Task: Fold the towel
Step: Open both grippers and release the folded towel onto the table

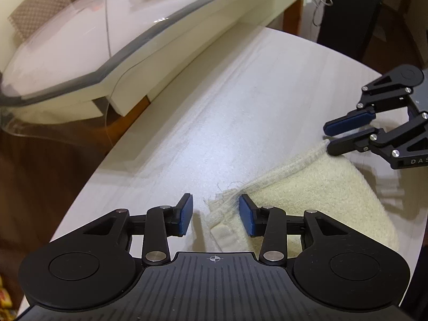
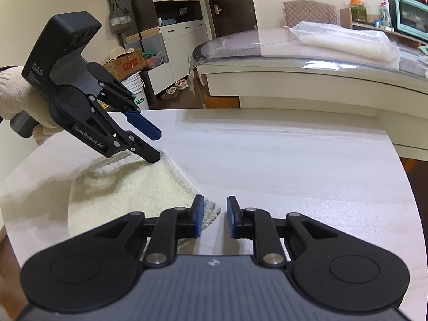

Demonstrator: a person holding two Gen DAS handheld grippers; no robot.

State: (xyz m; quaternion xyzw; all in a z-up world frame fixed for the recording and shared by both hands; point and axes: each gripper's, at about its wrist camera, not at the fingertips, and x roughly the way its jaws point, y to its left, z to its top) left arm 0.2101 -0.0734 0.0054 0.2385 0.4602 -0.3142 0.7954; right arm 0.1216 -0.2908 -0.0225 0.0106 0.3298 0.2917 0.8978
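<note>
A cream terry towel [image 1: 315, 187] lies folded on the white table [image 1: 214, 112]; it also shows in the right wrist view [image 2: 125, 190]. My left gripper [image 1: 216, 216] is open, its jaws on either side of the towel's near hemmed corner. It shows in the right wrist view [image 2: 156, 145] at the towel's far corner. My right gripper [image 2: 215, 215] is open around the other corner of the same hemmed edge. It shows in the left wrist view [image 1: 327, 136], jaws slightly apart at the towel's edge.
A glass-topped cream table [image 2: 307, 61] stands just beyond the white table, with a plastic bag [image 2: 345, 40] on it. A gloved hand [image 2: 16, 99] holds the left gripper. Buckets, boxes and shoes sit on the floor at the back.
</note>
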